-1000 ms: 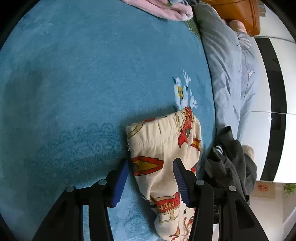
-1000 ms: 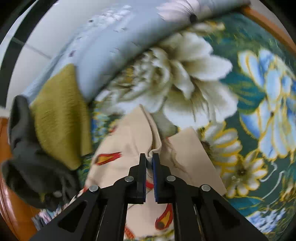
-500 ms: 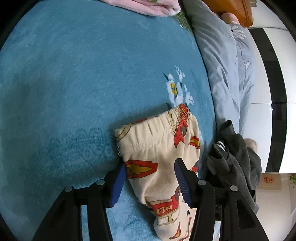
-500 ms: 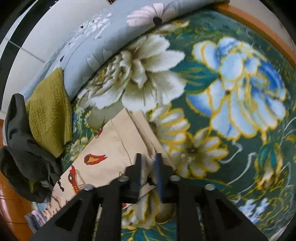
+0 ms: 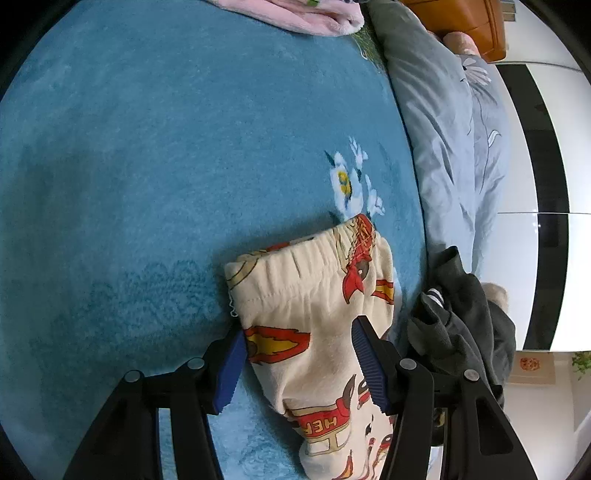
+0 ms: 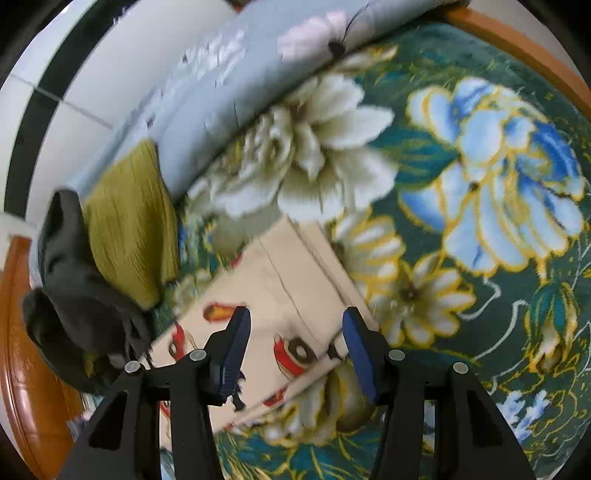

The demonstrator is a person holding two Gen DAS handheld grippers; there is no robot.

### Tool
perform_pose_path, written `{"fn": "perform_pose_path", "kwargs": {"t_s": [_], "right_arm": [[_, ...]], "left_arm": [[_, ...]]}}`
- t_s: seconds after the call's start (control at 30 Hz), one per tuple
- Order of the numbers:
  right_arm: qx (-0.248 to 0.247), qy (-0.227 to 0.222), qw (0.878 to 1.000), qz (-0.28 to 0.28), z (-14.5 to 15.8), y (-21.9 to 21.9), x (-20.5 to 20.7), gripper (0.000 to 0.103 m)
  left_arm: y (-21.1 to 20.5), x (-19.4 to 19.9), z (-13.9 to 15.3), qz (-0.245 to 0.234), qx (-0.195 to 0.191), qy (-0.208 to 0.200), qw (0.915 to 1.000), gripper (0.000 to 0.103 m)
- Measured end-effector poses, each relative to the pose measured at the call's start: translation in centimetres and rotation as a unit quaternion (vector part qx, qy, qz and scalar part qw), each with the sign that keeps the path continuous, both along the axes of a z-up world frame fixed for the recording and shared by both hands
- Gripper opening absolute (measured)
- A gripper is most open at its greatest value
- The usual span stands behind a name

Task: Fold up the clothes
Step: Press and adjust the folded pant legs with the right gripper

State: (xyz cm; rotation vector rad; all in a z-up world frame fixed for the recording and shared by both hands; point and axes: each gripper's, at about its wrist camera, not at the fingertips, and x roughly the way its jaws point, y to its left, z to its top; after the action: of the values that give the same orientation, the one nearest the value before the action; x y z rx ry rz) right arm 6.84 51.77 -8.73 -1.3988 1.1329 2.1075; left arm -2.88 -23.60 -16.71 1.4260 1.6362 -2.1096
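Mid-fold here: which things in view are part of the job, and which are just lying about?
In the job:
cream printed pants
left tongs, open
right tongs, open

Lying about:
dark garment pile
olive cloth
pink blanket
grey quilt
floral blanket
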Motion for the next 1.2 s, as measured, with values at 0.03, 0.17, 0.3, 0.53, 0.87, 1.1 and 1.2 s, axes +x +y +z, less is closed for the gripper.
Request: {"fn": "perform_pose_path", "kwargs": {"t_s": [0.03, 0.17, 0.3, 0.53, 0.87, 1.1, 1.2], "right_arm": [[-0.007, -0.004, 1.000, -0.011, -0.5, 0.1, 0.2, 0.052], [-0.010, -0.013, 1.000, -0.022, -0.9, 0.3, 0.1, 0.036], [-0.006, -0.020, 0.999, -0.026, -0.9, 0.4, -0.1, 0.027], [0.029, -0.029, 0.999, 0.008, 0.3, -0.3, -0.1, 0.005], [0.035, -0.043, 0.998, -0.021, -1.2, 0.7, 1.1, 0.014], [-0.001, -0.021, 0.999, -0.047, -2.7, 1.8, 2.0, 0.038], [-0.061, 0.020, 0.995, -0.070, -3.2, 2.0, 2.4, 0.042]], "left_arm": [[-0.1, 0.0, 0.0, 0.001, 0.001, 0.001, 1.0000, 0.060], [-0.4, 0.2, -0.1, 0.009, 0.012, 0.002, 0.9999, 0.061], [-0.6, 0.4, -0.2, 0.015, 0.014, 0.003, 0.9998, 0.061], [-0.7, 0.4, -0.2, 0.015, 0.012, 0.005, 0.9998, 0.061], [-0.4, 0.0, 0.4, -0.003, -0.012, 0.004, 0.9999, 0.061], [0.4, -0.9, 0.9, -0.028, -0.058, 0.006, 0.9979, 0.061], [0.2, -0.9, 0.7, -0.023, -0.044, 0.012, 0.9987, 0.061]]}}
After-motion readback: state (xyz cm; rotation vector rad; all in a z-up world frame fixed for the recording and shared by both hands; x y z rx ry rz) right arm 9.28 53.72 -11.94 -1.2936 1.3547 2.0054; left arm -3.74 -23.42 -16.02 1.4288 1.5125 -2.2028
